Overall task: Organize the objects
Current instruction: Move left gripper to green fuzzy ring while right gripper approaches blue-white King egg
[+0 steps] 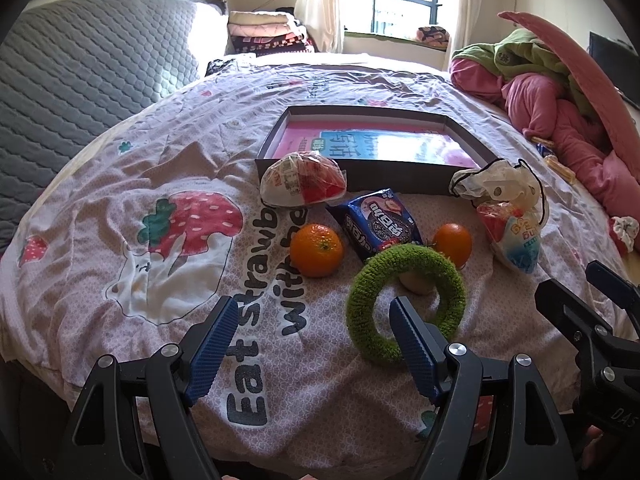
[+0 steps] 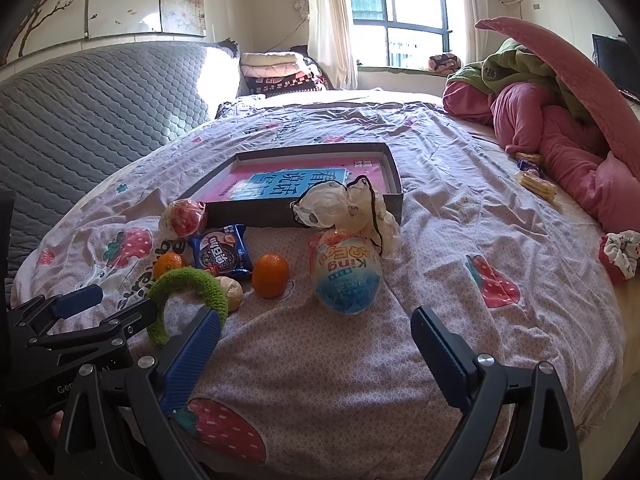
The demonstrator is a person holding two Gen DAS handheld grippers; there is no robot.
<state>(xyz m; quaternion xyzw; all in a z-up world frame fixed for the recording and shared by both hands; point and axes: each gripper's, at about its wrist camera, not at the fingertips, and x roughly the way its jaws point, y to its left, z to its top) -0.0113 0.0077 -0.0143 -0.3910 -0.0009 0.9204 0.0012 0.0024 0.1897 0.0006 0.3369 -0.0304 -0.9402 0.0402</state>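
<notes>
Both tools are wide open and hold nothing. The left tool point(image 1: 312, 348) hangs over the bed point(image 1: 120, 168), tipped down. Its right finger point(image 1: 412, 352) sits in front of the green fuzzy ring point(image 1: 404, 304), so I cannot tell if it touches the ring. The right tool point(image 2: 316, 354) is tipped down too, with only bare bedspread between its 2 fingers. Its left finger point(image 2: 192, 360) is just beside the ring. The things to tidy lie in a bunch on the bed, near the front of a flat dark box point(image 1: 372, 148) with a pink and blue book inside. There are 2 oranges point(image 1: 316, 250), 1 on each side of a blue cookie pack point(image 1: 376, 224). A small tan ball point(image 2: 230, 292) sits behind the ring. A red and white snack bag point(image 1: 304, 180) leans by the box's left corner. A big blue and white egg toy point(image 2: 346, 278) lies on the right, with a crumpled white bag point(image 2: 348, 208) behind it, touching the box.
</notes>
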